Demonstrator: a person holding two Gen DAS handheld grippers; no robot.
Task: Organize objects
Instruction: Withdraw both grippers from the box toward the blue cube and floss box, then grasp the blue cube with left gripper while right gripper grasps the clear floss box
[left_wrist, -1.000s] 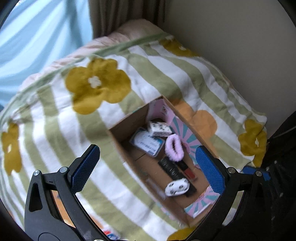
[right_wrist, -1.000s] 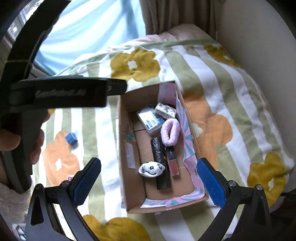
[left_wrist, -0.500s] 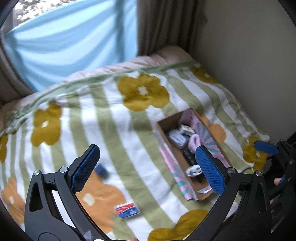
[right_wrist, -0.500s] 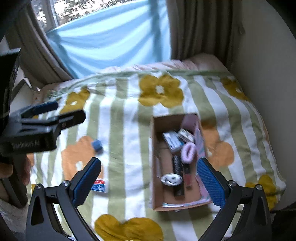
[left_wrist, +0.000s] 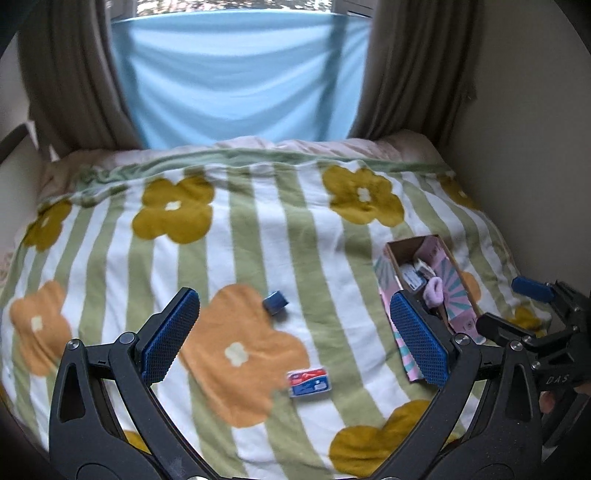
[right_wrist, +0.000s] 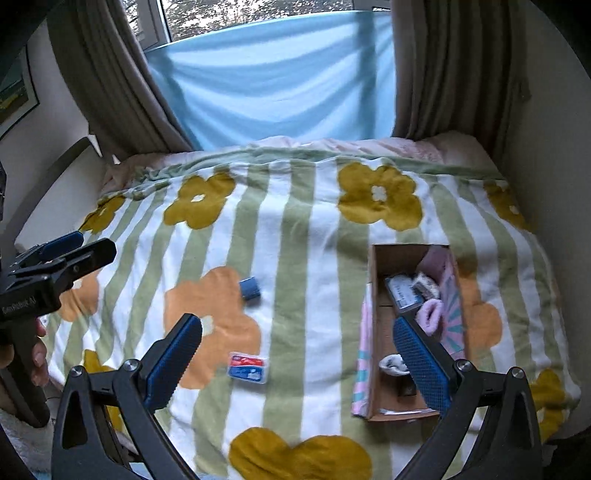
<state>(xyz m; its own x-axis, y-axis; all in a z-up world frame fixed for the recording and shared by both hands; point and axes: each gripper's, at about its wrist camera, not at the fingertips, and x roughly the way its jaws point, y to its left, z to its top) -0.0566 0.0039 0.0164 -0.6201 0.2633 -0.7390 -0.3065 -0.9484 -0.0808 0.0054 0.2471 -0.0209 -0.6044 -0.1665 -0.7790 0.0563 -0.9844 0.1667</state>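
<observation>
Box (right_wrist: 376, 332) lying lengthwise toward the window.
Left tongs (left_wrist: 295, 336) and right tongs (right_wrist: 297, 356) are hovering spread wide, gripping nothing.

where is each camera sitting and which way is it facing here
Left wrist: on the left gripper, above the bed's near edge, facing the window; its open fingers show, with the right gripper at right.
Right wrist: on the right gripper, same heading; its open fingers show, with the left gripper at left.
Shared: the flowered blanket, cardboard box, blue block and red-and-blue packet.
</observation>
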